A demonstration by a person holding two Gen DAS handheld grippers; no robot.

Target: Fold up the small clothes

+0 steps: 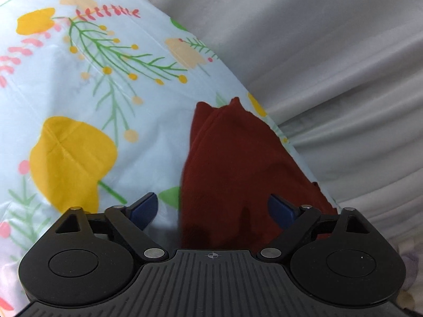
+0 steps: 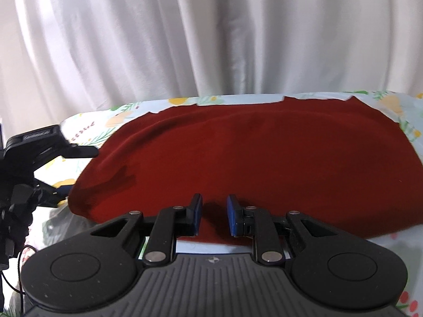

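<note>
A dark red garment [image 2: 251, 163] lies spread flat on the floral tablecloth [image 2: 84, 129], with its far edge close to the back of the table. My right gripper [image 2: 214, 216] hovers over the garment's near edge; its blue pads [image 2: 197, 215] stand a narrow gap apart with nothing pinched between them. In the left wrist view the garment [image 1: 238, 171] runs away from the camera as a long red strip. My left gripper [image 1: 212, 208] stands wide open over the garment's end, its pads clear of the cloth. The left gripper [image 2: 80, 170] also shows at the garment's left edge in the right wrist view.
A white pleated curtain [image 2: 185, 39] hangs close behind the table, and it fills the right side [image 1: 330, 52] of the left wrist view. The pale blue tablecloth [image 1: 79, 92] with yellow flowers stretches to the left. A thin black cable [image 2: 19, 264] hangs at the lower left.
</note>
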